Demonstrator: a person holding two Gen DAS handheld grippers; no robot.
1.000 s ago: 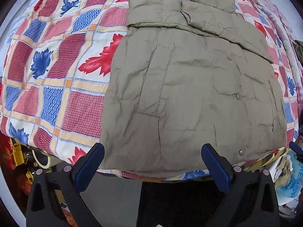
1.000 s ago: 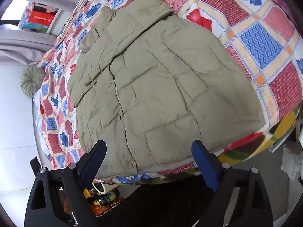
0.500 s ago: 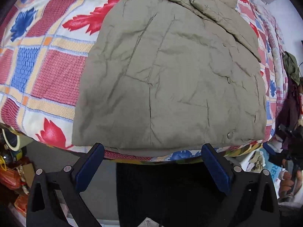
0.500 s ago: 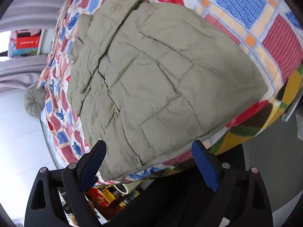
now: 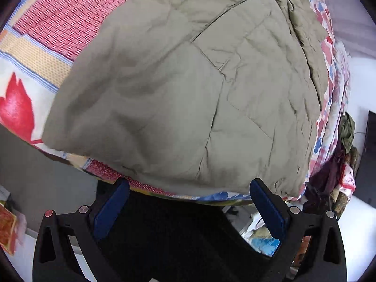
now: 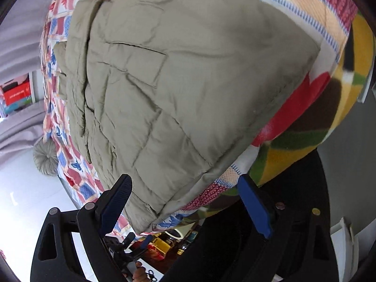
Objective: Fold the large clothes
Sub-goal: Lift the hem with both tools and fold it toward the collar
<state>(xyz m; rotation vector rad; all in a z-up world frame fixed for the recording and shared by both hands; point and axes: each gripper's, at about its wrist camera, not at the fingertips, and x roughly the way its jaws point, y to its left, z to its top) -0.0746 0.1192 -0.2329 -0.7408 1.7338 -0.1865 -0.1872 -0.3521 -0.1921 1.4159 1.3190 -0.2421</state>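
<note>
On bed (image 5: 54, 23), jacket (image 5: 188, 82) partly folded, sleeves tucked; left claw (image 5: 188, 211) and right claw (image 6: 185, 202) released at hem; final fold pending.

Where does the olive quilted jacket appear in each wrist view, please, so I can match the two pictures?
Left wrist: the jacket fills the centre, its hem just above the open left gripper.
Right wrist: the jacket fills the centre, its corner between the open right gripper's fingers.
Shared landmark: the slanted pocket slit.
</note>
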